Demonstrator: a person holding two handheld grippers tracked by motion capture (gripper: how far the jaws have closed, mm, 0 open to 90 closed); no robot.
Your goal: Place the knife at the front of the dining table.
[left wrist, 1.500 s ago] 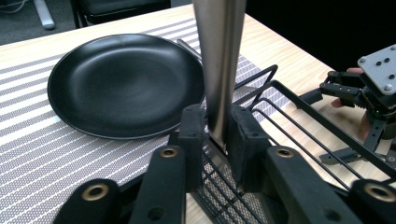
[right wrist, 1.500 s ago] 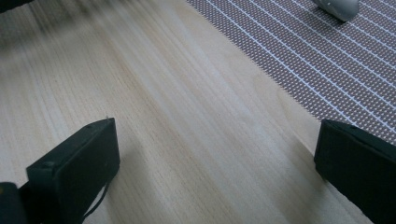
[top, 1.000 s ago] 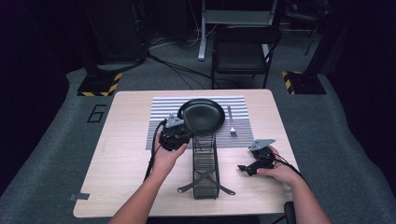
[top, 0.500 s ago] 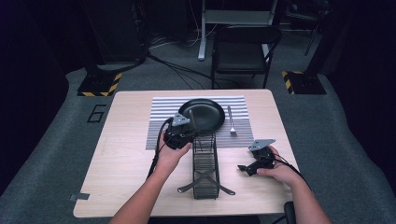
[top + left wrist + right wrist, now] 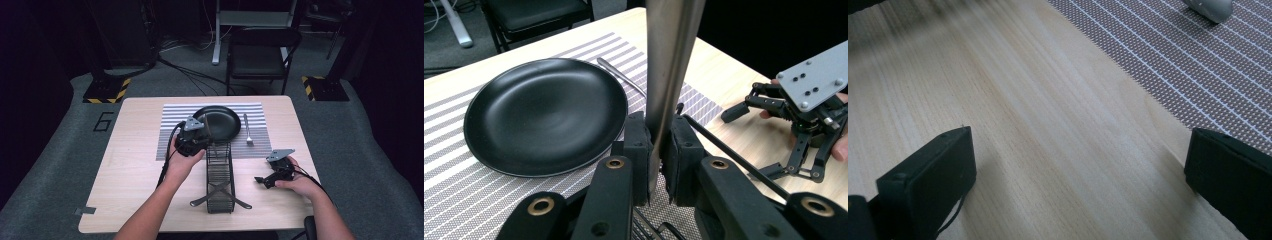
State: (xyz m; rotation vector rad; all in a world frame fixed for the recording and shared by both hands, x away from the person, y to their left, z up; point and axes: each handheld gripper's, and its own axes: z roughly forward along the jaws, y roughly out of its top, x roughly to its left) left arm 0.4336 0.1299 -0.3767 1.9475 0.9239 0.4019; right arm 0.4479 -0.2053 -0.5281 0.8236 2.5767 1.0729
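Note:
My left gripper (image 5: 658, 145) is shut on a flat silver utensil (image 5: 669, 60), which stands upright between the pads. In the high view that gripper (image 5: 205, 131) hovers at the near left rim of a black plate (image 5: 220, 122), over the far end of a black wire rack (image 5: 219, 175). The plate (image 5: 544, 110) lies on a striped placemat (image 5: 172, 135), with a fork (image 5: 247, 129) to its right. My right gripper (image 5: 265, 179) rests low on the table right of the rack. Its jaws (image 5: 1078, 185) stand wide open over bare wood with nothing between them.
The wooden table (image 5: 130, 165) has free room on its left side and along the front edge. A dark folding chair (image 5: 260, 55) stands behind the table's far edge. Cables trail from both grippers toward the person.
My left gripper has edged slightly toward the plate with the utensil still in it. The right hand has kept still.

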